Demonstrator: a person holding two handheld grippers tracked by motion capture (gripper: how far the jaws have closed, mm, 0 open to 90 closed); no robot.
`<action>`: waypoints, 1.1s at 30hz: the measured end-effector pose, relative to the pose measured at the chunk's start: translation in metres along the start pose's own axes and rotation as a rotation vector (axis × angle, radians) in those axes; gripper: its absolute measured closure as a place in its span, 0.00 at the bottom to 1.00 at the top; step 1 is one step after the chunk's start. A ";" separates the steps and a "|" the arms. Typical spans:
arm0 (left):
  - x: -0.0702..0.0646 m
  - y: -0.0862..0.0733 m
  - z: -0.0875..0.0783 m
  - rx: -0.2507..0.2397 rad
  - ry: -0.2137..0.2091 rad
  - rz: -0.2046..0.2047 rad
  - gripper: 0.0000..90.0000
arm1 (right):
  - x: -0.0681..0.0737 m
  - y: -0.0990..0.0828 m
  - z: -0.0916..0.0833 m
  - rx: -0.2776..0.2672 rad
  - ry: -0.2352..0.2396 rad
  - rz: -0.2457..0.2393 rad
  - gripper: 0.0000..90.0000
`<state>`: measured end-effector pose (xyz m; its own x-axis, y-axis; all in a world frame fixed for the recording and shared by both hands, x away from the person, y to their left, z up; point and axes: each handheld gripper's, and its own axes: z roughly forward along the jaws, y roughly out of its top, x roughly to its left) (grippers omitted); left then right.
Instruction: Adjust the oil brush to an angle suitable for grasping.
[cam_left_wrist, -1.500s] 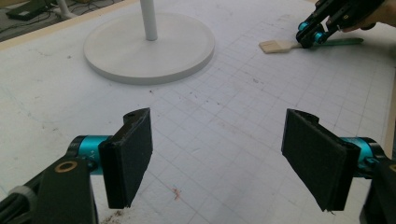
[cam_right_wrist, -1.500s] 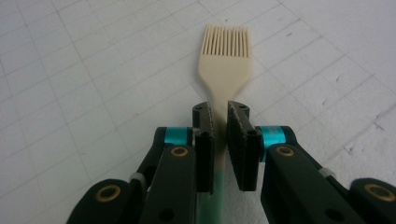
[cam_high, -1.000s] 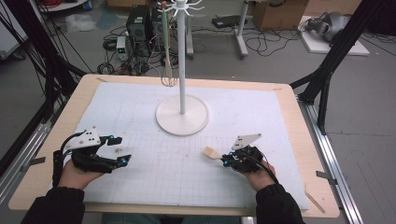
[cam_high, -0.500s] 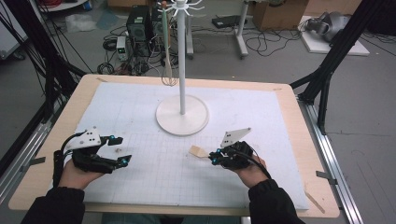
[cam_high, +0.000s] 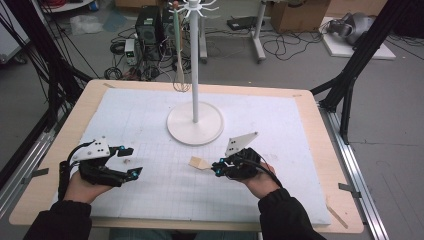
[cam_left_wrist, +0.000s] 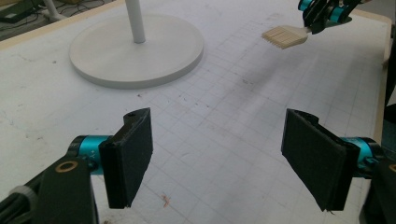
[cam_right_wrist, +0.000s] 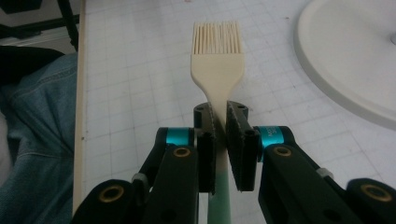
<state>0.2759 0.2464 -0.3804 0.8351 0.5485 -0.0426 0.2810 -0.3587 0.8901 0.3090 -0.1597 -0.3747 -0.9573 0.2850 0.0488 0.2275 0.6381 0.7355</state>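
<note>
The right gripper (cam_right_wrist: 219, 116) is closed on the handle of the cream-coloured silicone pastry brush (cam_right_wrist: 217, 53), holding it above the white gridded mat (cam_high: 150, 125), near the round white stand base (cam_high: 195, 127). The left gripper (cam_left_wrist: 217, 158) has its jaws wide apart with nothing between them.

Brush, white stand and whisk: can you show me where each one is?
Brush (cam_right_wrist: 217, 56): right gripper view, on its cream head below the bristles.
White stand (cam_high: 195, 131): high view, on its round base.
Whisk (cam_high: 181, 82): high view, on the wire end hanging beside the pole.
</note>
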 end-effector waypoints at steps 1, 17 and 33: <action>0.000 0.000 0.000 0.000 0.000 0.000 0.28 | 0.001 0.002 0.001 0.003 0.004 -0.003 0.92; -0.006 0.005 0.004 0.006 -0.034 0.023 0.28 | 0.008 0.030 0.014 0.006 0.068 -0.066 0.92; -0.015 0.011 0.012 0.020 -0.084 0.056 0.29 | 0.016 0.049 0.031 0.010 0.127 -0.124 0.92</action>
<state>0.2718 0.2252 -0.3752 0.8861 0.4623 -0.0320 0.2418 -0.4024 0.8830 0.3109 -0.1016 -0.3587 -0.9928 0.1113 0.0434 0.1073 0.6702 0.7344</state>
